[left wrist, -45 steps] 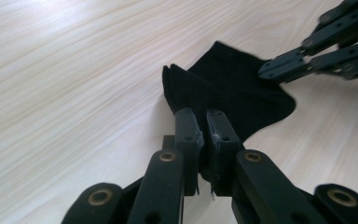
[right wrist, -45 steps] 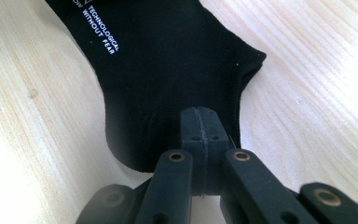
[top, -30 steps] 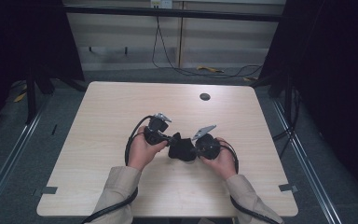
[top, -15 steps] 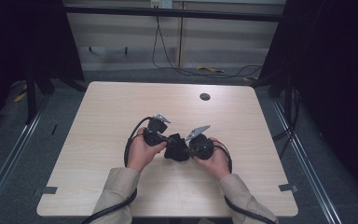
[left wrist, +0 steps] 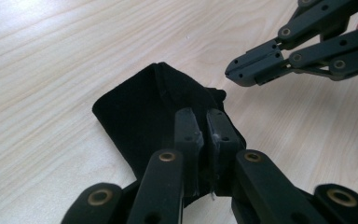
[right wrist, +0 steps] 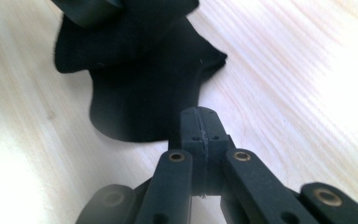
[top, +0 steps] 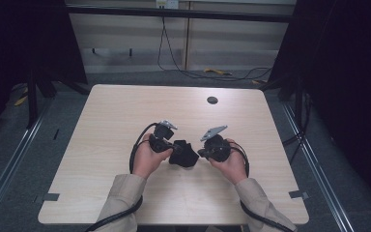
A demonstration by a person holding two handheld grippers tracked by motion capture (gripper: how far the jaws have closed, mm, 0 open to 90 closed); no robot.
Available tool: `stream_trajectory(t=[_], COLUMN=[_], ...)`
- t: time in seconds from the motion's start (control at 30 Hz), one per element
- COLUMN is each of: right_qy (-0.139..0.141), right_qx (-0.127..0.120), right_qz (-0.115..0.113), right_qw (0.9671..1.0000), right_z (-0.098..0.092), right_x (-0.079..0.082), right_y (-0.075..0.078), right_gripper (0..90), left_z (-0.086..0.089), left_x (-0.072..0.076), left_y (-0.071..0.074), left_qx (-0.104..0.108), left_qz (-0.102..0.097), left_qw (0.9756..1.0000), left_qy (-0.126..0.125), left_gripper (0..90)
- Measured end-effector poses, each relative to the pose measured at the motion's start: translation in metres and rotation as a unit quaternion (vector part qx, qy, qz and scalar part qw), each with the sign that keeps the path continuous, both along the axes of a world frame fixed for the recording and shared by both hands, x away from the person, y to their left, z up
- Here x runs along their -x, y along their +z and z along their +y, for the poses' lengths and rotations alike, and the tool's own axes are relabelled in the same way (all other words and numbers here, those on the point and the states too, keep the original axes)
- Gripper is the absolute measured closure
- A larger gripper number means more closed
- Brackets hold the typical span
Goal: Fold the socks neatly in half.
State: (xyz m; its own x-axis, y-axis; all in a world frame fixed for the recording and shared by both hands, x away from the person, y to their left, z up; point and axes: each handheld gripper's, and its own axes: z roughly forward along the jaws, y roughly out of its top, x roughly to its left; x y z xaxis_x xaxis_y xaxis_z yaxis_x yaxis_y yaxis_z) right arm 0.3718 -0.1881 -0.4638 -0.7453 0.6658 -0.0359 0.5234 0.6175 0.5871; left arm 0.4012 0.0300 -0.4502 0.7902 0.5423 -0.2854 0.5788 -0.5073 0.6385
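A small black cloth (top: 183, 153) lies crumpled on the light wooden table (top: 121, 111), between the two hands. My left gripper (top: 175, 147) is shut on the cloth's near edge; in the left gripper view its jaws (left wrist: 203, 116) pinch the dark fabric (left wrist: 140, 107). My right gripper (top: 201, 153) is shut with nothing in it, its tips just right of the cloth. In the right gripper view its jaws (right wrist: 199, 114) press together just short of the cloth (right wrist: 140, 93). The right gripper (left wrist: 235, 74) also points at the cloth's far corner in the left gripper view.
A dark round grommet (top: 212, 100) sits in the table near its far edge. Black cables (top: 137, 145) loop from both grippers past the person's sleeves. Metal rails (top: 9, 164) run along the floor on each side, and dark frames stand behind the table.
The right hand has shifted slightly to the right, away from the cloth. The left hand and the cloth stay where they were.
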Motion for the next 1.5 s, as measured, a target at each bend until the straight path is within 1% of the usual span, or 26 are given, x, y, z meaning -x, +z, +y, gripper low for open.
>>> stream_trajectory(t=[0.07,0.1,0.13,0.17,0.27,0.37,0.47,0.53,0.63,0.7,0.73,0.77,0.8,0.9,0.97,1.03,1.07,1.13,1.17,1.27,1.33,1.37,1.4,1.43,1.47,1.5], right_qy=[-0.001,-0.001,0.001,0.003,0.001,-0.001,-0.003,-0.001,-0.003,-0.001,0.0,-0.001,-0.003,0.0,0.0,0.0,0.0,0.0,0.0,-0.001,-0.001,-0.002,-0.003,-0.001,-0.002,-0.001], right_qx=[0.0,0.001,0.0,0.0,0.002,0.005,0.01,0.004,0.006,0.002,0.002,0.004,0.005,0.002,0.003,0.005,0.005,0.005,0.006,0.01,0.01,0.01,0.009,0.007,0.006,0.007], right_qz=[0.006,0.008,0.01,0.011,0.017,0.017,0.018,0.02,0.018,0.02,0.019,0.018,0.018,0.018,0.018,0.017,0.017,0.017,0.017,0.016,0.015,0.015,0.017,0.018,0.018,0.018], right_qw=[1.0,1.0,0.9999,0.9999,0.9999,0.9998,0.9998,0.9998,0.9998,0.9998,0.9998,0.9998,0.9998,0.9998,0.9998,0.9998,0.9998,0.9998,0.9998,0.9998,0.9998,0.9998,0.9998,0.9998,0.9998,0.9998], right_z=[-0.001,0.0,0.001,0.002,0.003,0.002,0.001,0.0,-0.001,-0.001,-0.001,-0.001,-0.001,-0.001,-0.001,0.0,0.0,0.0,0.0,0.001,0.001,0.001,0.001,0.0,0.0,0.001], right_x=[0.0,0.0,0.0,0.0,0.0,0.0,-0.001,-0.001,-0.001,-0.002,-0.002,-0.001,-0.001,-0.001,-0.001,-0.001,-0.001,-0.001,-0.001,-0.001,-0.001,-0.001,-0.001,-0.001,-0.001,-0.001], right_y=[-0.004,-0.007,-0.01,-0.012,-0.016,-0.017,-0.018,-0.02,-0.02,-0.02,-0.02,-0.02,-0.02,-0.02,-0.02,-0.02,-0.02,-0.02,-0.02,-0.019,-0.02,-0.02,-0.02,-0.02,-0.02,-0.02], right_gripper=[90.0,90.0,90.0,90.0,90.0,90.0,90.0,90.0,90.0,90.0,90.0,90.0,90.0,90.0,90.0,90.0,90.0,90.0,90.0,90.0,90.0,90.0,90.0,90.0,90.0,90.0], left_z=[-0.002,-0.004,-0.004,-0.005,-0.007,-0.009,-0.013,-0.015,-0.019,-0.022,-0.023,-0.024,-0.025,-0.028,-0.028,-0.026,-0.026,-0.022,-0.02,-0.012,-0.008,-0.005,-0.004,-0.002,-0.001,-0.001], left_x=[0.0,0.001,0.0,0.0,0.0,0.0,-0.001,-0.001,-0.002,-0.002,-0.001,-0.002,-0.001,0.0,0.0,0.0,0.001,0.002,0.002,0.003,0.003,0.002,0.002,0.001,0.001,0.001], left_y=[0.0,-0.001,0.0,-0.001,-0.002,-0.004,-0.009,-0.012,-0.016,-0.019,-0.02,-0.021,-0.022,-0.026,-0.026,-0.024,-0.023,-0.016,-0.014,-0.001,0.005,0.006,0.006,0.007,0.006,0.004], left_qx=[-0.003,-0.001,-0.006,-0.006,-0.007,-0.008,-0.013,-0.018,-0.022,-0.025,-0.022,-0.026,-0.025,-0.022,-0.023,-0.02,-0.013,-0.005,0.0,0.012,0.017,0.016,0.022,0.021,0.029,0.027], left_qz=[0.0,0.001,0.001,0.0,-0.001,-0.001,0.0,0.001,0.003,0.003,0.005,0.007,0.009,0.01,0.009,0.006,0.005,-0.004,-0.005,-0.021,-0.026,-0.031,-0.03,-0.031,-0.031,-0.028], left_qw=[1.0,1.0,1.0,1.0,0.9999,1.0,0.9999,0.9998,0.9997,0.9996,0.9997,0.9995,0.9996,0.9996,0.9996,0.9997,0.9999,1.0,1.0,0.9997,0.9995,0.9993,0.9991,0.9991,0.9988,0.999], left_qy=[-0.004,-0.001,-0.006,-0.005,-0.009,-0.004,-0.007,-0.008,-0.008,-0.011,-0.008,-0.013,-0.012,-0.016,-0.015,-0.012,-0.009,-0.005,-0.002,0.007,0.011,0.014,0.02,0.019,0.024,0.02], left_gripper=[84.6,84.6,84.6,84.6,84.6,84.5,84.4,84.3,84.1,84.1,84.0,84.0,83.9,83.1,81.9,79.0,77.1,71.7,69.9,63.7,64.4,64.6,64.5,64.5,64.6,65.9])
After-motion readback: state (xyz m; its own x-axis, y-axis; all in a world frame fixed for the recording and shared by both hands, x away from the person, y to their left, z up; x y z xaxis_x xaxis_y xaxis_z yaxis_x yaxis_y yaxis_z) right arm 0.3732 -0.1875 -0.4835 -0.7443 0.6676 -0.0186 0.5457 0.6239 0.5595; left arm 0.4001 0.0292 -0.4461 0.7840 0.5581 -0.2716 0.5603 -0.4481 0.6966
